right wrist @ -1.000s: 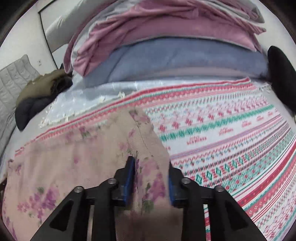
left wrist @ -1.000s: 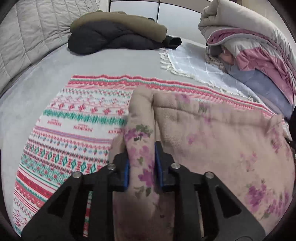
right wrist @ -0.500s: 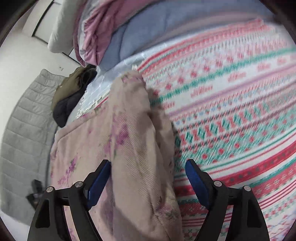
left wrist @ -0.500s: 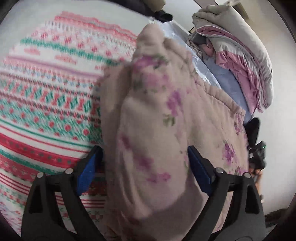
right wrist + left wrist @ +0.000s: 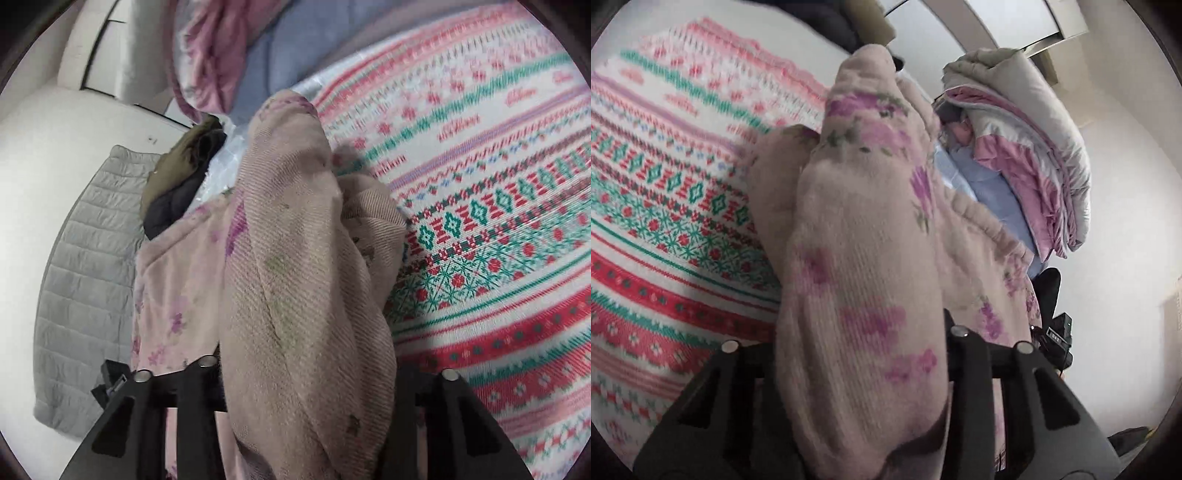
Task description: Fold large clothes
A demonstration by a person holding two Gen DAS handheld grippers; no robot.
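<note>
Left wrist view shows the left gripper [image 5: 860, 373] with a fat bunch of the pink flowery garment [image 5: 864, 236] stuffed between its jaws. The jaws have just been closing, and the cloth fills the whole gap, so I judge it is held tight. The garment runs straight away from this gripper in a long puffy roll, and the rest of it spreads off to the right over the striped blanket [image 5: 665, 206]. Right wrist view shows the right gripper [image 5: 306, 373] doing the same thing on the other side. Its jaws have just been closing too, and a thick fold of the same garment [image 5: 295, 258] sits between them, bulging out over the top. From this side the rest of the garment lies to the left, and the striped blanket [image 5: 498, 221] lies to the right. So the garment stretches between the two grippers, with one end in each, and neither hand looks nearer to it than the other. A pile of bedding [image 5: 1027, 147] sits at the far side, well apart from the grippers. I think both hands must move together next to fold it.
</note>
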